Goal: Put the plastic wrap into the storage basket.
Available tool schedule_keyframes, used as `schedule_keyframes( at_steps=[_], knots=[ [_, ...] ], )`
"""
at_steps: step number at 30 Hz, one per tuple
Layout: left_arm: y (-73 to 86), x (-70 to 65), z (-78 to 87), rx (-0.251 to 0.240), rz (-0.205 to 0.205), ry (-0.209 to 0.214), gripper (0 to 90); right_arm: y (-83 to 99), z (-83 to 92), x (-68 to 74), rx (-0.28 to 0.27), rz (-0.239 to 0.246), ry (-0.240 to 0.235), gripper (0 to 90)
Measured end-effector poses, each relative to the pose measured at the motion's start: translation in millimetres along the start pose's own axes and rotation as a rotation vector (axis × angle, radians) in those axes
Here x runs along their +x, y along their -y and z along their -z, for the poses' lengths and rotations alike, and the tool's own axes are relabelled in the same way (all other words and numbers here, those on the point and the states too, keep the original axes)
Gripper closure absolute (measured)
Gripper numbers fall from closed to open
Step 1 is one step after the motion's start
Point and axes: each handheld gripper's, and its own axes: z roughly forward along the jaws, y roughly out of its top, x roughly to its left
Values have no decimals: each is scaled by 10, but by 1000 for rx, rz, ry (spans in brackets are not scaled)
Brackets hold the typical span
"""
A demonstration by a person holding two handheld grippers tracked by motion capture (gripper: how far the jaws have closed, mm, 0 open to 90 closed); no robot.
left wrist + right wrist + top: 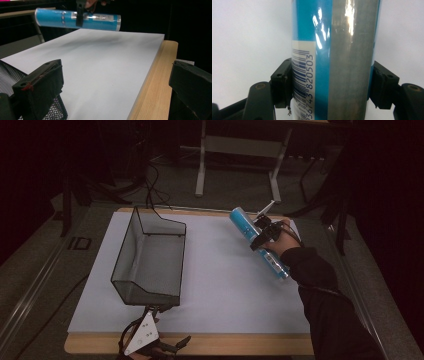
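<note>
Blue tube point(259, 243), long & glossy w/ silver strip and barcode label, lies roughly level in mid-air, clear of the white board, towards its right side.

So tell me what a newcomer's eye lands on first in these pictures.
First, the blue tube, clamped around its middle by the right gripper and held in the air above the far right of the white board. Next, the black mesh basket standing on the board's left side, with the left gripper just in front of it at the table's near edge.
</note>
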Motion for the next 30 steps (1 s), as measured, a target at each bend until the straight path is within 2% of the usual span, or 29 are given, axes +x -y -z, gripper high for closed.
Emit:
schedule_keyframes(
  at_steps=[1,2,4,8,10,11,12,14,15,22,25,27,29,30],
  knots=[
    [0,0,-3,1,-1,0,1,0,0,0,0,0,0,320],
    [0,-2,-5,0,-1,0,1,-6,54,5,-13,-24,-8,320],
    [-5,-1,-6,-1,-4,1,1,-15,93,32,-13,-22,-7,320],
    [-7,-2,-6,-3,-3,0,1,-36,134,81,-7,-48,-22,320],
    [-8,-6,-9,-3,-3,1,1,-54,174,143,-23,-85,-44,320],
    [-8,-6,-9,-3,-3,1,1,-54,174,143,-23,-85,-44,320],
    [-9,-6,-10,-3,-2,2,1,-65,200,187,-47,-114,-67,320],
    [-10,-6,-11,-4,-3,2,1,-65,200,187,-47,-114,-67,320],
    [-10,-4,-14,-4,-2,2,1,-99,261,272,-97,-146,-96,320],
    [-6,-11,-21,0,-2,5,1,-204,393,422,-158,-189,-122,320],
    [-9,-17,-16,-3,-5,7,1,-285,467,535,-216,-221,-150,320],
    [-7,-18,-13,-4,-6,7,1,-298,480,554,-224,-227,-153,320],
    [3,-19,-12,0,-4,9,1,-352,521,649,-265,-237,-162,320],
    [4,-21,-14,0,-2,10,1,-352,521,649,-265,-237,-162,320]
  ],
)
